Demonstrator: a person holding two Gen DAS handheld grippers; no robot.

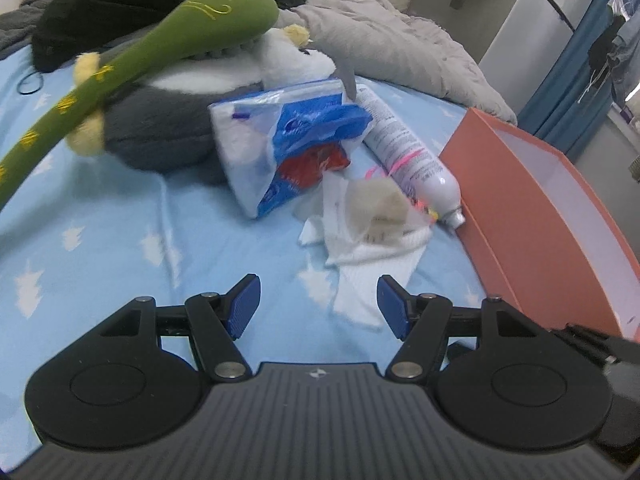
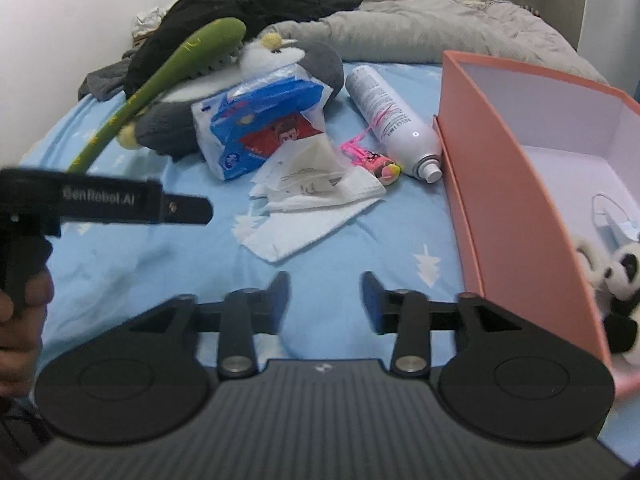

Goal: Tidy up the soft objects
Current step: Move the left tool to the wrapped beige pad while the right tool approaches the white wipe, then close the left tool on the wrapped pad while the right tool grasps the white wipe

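A grey and white plush penguin [image 1: 172, 120] lies on the blue bed sheet [image 1: 100, 220], with a long green plush toy [image 1: 132, 60] draped over it. A blue and white tissue pack [image 1: 280, 148] leans against it. White cloths [image 1: 372, 248] lie in front of my left gripper [image 1: 318, 306], which is open and empty just above the sheet. My right gripper [image 2: 324, 300] is open and empty, left of the orange box [image 2: 500, 184]. A panda plush [image 2: 624, 292] sits inside the box. The penguin [image 2: 280, 68], green toy [image 2: 168, 76] and cloths [image 2: 308, 208] also show in the right wrist view.
A white spray can [image 2: 392, 120] and a small pink toy [image 2: 376, 160] lie beside the box. A grey duvet [image 2: 420, 28] and black clothing [image 2: 240, 4] are heaped at the back. The left hand-held gripper's body [image 2: 100, 204] crosses the left of the right view.
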